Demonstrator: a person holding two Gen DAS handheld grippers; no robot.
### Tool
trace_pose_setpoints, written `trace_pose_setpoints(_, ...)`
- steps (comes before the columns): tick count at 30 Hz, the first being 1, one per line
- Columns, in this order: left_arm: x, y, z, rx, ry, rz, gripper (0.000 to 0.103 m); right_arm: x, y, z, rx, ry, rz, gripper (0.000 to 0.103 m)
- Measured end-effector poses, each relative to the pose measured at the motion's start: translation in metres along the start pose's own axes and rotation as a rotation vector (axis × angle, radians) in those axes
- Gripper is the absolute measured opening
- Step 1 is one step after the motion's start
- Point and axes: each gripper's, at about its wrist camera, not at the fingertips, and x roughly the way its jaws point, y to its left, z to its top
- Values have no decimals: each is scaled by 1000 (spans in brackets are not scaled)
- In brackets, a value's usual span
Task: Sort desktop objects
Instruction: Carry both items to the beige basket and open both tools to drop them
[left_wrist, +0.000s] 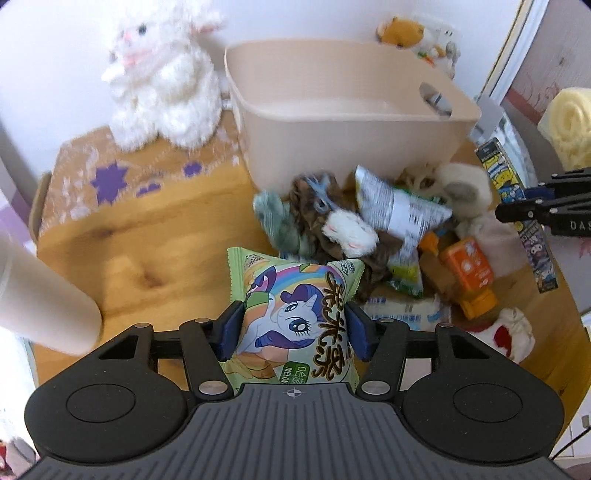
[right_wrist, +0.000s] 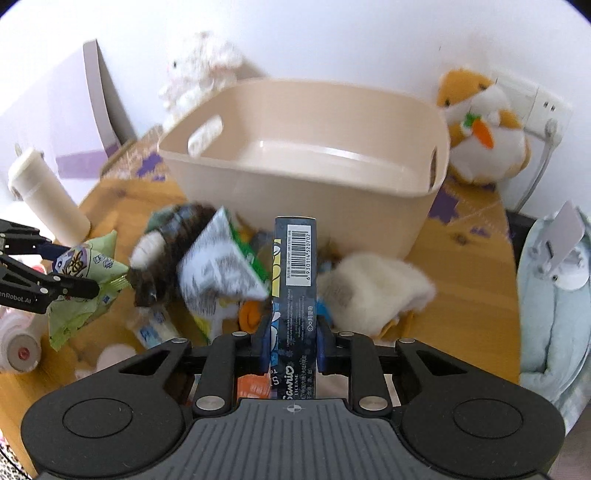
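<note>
My left gripper (left_wrist: 293, 328) is shut on a green pony snack bag (left_wrist: 295, 314) and holds it above the wooden desk (left_wrist: 122, 258). It also shows in the right wrist view (right_wrist: 83, 280), where the left gripper (right_wrist: 74, 273) grips it. My right gripper (right_wrist: 293, 347) is shut on a dark Sanrio box (right_wrist: 297, 288), held upright in front of the empty beige bin (right_wrist: 306, 177). The bin (left_wrist: 347, 110) stands behind a pile of toys and packets (left_wrist: 369, 229). In the left wrist view the right gripper (left_wrist: 517, 206) enters at the right edge holding the box (left_wrist: 524, 229).
A white plush rabbit (left_wrist: 162, 74) sits left of the bin. A hamster plush with a carrot (right_wrist: 480, 129) sits right of it. A beige tumbler (right_wrist: 48, 199) lies at the left. The pile holds a dark fuzzy toy (right_wrist: 173, 251), a white-green packet (right_wrist: 218, 266) and an orange bottle (left_wrist: 469, 273).
</note>
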Motion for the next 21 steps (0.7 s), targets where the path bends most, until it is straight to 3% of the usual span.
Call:
trace_pose_setpoints(12, -42, -5, 86, 75, -216, 24, 59, -32, -31, 77, -47, -169, -72, 21)
trace_pose_setpoints(21, -14, -26, 158, 95, -276, 77, 59, -14, -40, 140, -66, -224, -124, 21)
